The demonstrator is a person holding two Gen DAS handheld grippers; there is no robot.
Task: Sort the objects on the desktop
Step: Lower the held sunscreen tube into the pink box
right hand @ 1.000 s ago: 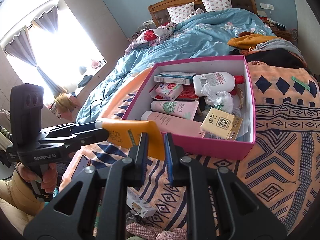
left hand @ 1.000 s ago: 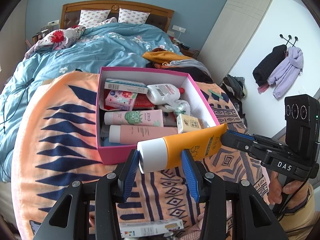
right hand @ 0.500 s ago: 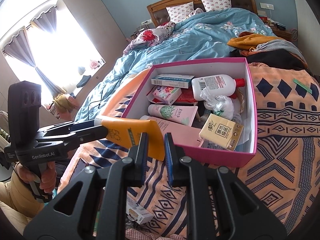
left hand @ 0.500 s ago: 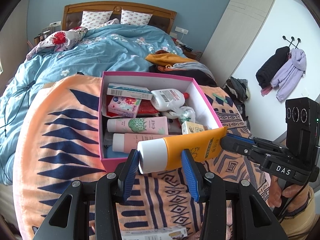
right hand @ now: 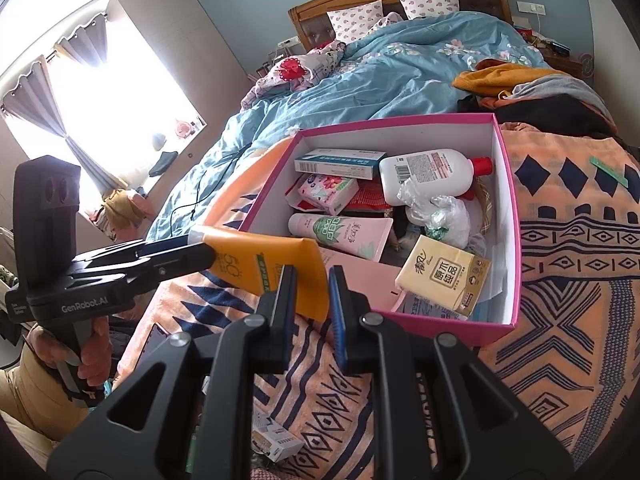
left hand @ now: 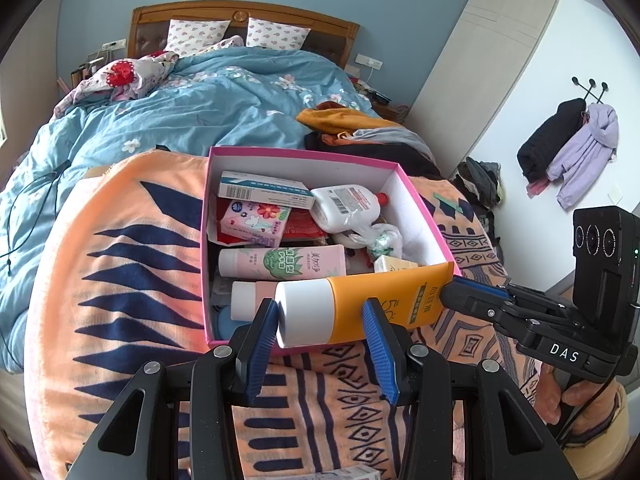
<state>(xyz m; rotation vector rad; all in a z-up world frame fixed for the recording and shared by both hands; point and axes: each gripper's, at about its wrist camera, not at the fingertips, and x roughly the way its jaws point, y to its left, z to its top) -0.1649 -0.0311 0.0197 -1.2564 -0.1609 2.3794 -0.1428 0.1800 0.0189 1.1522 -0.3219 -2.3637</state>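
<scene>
Ahead of the tongs, pink box [left hand: 420, 204] packed nearly full: cartons, white bottle [left hand: 346, 208], pink tubes, tissue pack [right hand: 444, 276] crowding the floor. Open blanket [left hand: 120, 264] left and right of it. Small carton [right hand: 276, 442] lying below the tongs.
</scene>
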